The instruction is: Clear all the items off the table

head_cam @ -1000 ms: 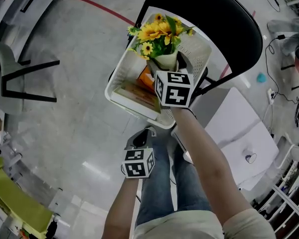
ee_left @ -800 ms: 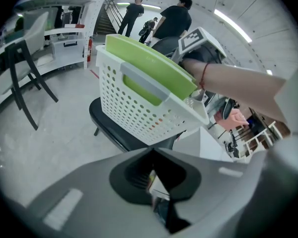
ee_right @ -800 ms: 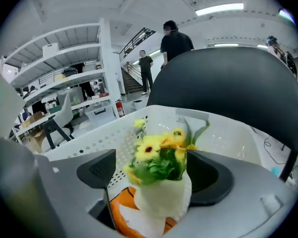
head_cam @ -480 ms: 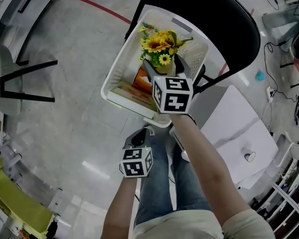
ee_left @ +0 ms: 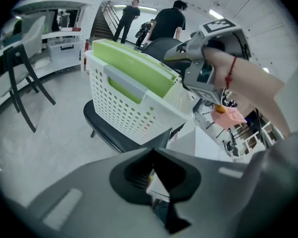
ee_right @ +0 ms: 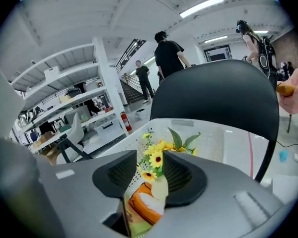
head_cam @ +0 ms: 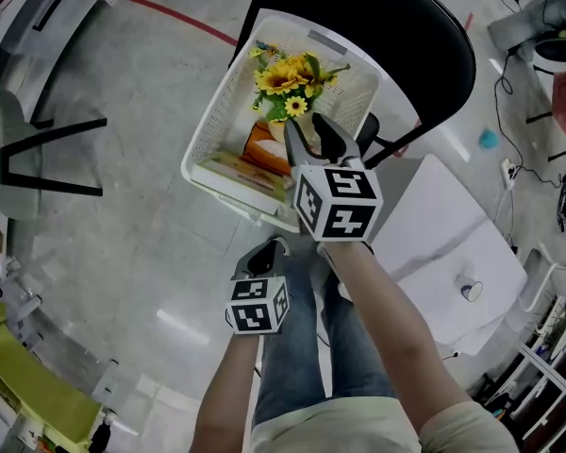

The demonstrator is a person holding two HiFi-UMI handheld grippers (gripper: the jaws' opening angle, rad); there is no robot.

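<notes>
A bunch of yellow sunflowers (head_cam: 283,78) in a pale wrap stands in a white perforated basket (head_cam: 210,125) on a black chair (head_cam: 406,26). An orange packet (head_cam: 261,147) and a flat green-edged book (head_cam: 236,173) lie beside it. My right gripper (head_cam: 305,125) hovers just over the basket's near side. Its jaws are closing with nothing between them, and through their gap (ee_right: 148,182) I see the flowers (ee_right: 161,152) farther off. My left gripper (head_cam: 264,258) hangs low over the person's lap, shut and empty (ee_left: 153,182). The basket (ee_left: 129,113) stands ahead of it.
A white board or tabletop (head_cam: 453,243) lies right of the chair. A grey chair with black legs (head_cam: 38,159) stands at the left, and a red line (head_cam: 179,17) crosses the floor. Shelving (ee_right: 64,103) and people (ee_left: 169,19) stand in the background.
The sunflowers went lower into the basket. My right gripper drew back from them toward the person and its jaws narrowed. The left gripper stayed put.
</notes>
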